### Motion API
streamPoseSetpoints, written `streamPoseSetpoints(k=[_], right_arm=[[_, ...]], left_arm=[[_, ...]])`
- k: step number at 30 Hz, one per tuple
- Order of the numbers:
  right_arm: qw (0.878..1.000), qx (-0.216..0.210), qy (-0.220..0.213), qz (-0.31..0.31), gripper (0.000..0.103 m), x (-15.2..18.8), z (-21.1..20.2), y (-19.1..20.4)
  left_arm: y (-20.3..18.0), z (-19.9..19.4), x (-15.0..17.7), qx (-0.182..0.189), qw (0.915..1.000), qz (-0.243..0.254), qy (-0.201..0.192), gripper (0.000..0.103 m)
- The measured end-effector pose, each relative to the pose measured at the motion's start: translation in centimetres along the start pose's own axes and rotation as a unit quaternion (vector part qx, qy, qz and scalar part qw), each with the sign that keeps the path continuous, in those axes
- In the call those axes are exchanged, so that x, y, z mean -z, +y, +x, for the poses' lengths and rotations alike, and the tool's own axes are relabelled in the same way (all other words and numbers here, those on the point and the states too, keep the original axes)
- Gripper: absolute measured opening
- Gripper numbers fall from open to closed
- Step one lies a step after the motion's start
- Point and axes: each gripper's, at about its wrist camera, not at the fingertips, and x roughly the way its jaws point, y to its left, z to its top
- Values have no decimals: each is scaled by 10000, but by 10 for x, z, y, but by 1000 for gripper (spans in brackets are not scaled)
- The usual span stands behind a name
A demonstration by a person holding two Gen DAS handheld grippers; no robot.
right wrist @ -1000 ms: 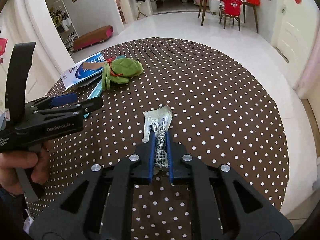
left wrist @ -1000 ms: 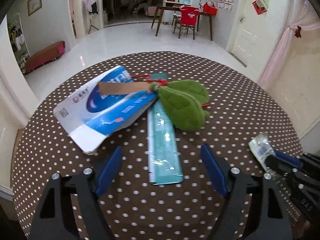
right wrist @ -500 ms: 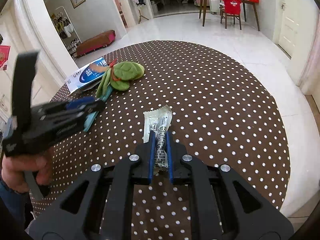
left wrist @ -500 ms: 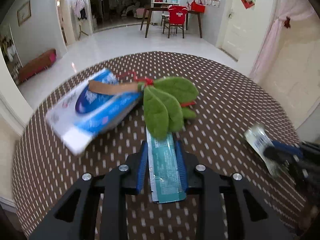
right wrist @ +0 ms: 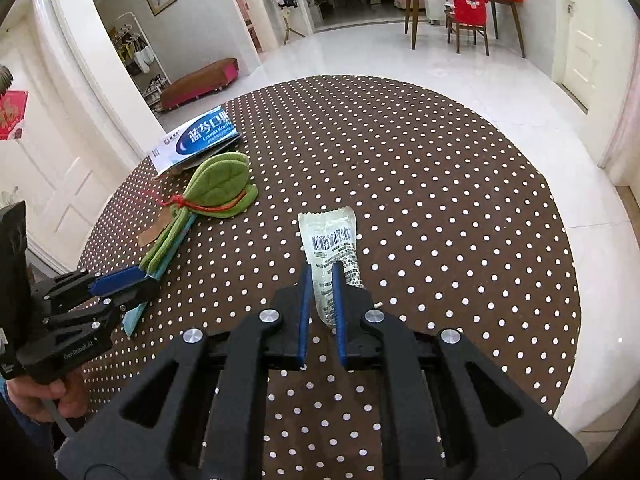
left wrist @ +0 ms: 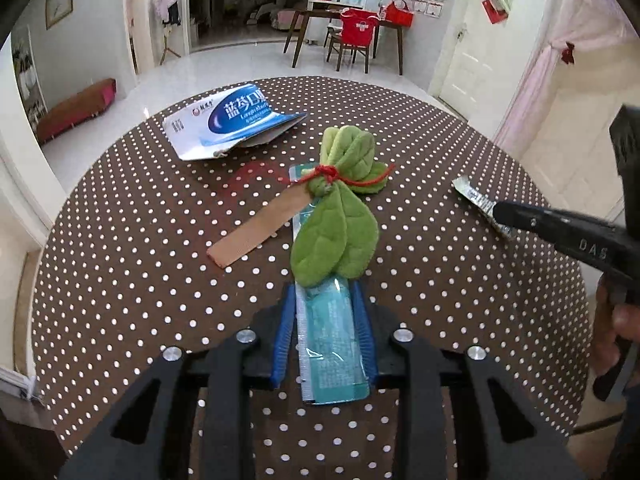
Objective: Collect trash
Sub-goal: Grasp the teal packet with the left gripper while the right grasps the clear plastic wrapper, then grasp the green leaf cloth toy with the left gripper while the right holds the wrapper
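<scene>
Left claw (left wrist: 324, 336) pinching the teal wrapper (left wrist: 330, 352), whose far end lies under the green leaf toy (left wrist: 336, 236); right claw (right wrist: 320, 300) pinching the clear wrapper (right wrist: 332, 240) right of that toy, above the dotted desk (right wrist: 440, 200).

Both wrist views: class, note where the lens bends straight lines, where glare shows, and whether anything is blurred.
Left wrist view: the round polka-dot table bulges, doorframes bow, corners go black; glare streaks the teal plastic wrapper in the left hand-held gripper; all sharp. Right wrist view: same bowing; the glossy white floor reflects light; the clear barcoded wrapper in the right hand-held gripper is crisp.
</scene>
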Motion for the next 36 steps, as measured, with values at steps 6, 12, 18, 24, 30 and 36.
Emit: streamPoseSetpoints(k=[6, 12, 18, 24, 30, 36], right_arm=[[9997, 34, -167, -172, 51, -9, -7, 15], [9993, 322, -143, -138, 51, -14, -4, 12], [9976, 602, 96, -321, 36, -14, 23, 7], [9969, 590, 51, -515, 12, -12, 18, 6], [9991, 357, -96, -188, 11, -8, 3, -12], [9992, 212, -322, 77, 11, -3, -20, -31]], left_arm=[[7, 0, -14, -164, 9996, -121, -204, 62], [-4, -13, -46, -267, 9966, 160, -757, 84], [-17, 32, -67, -594, 9935, 848, -482, 71], [-18, 40, -71, -316, 9959, 787, -316, 19], [-18, 7, -66, -239, 9956, 551, -721, 19], [-27, -22, -67, -34, 9941, 419, -1001, 19]])
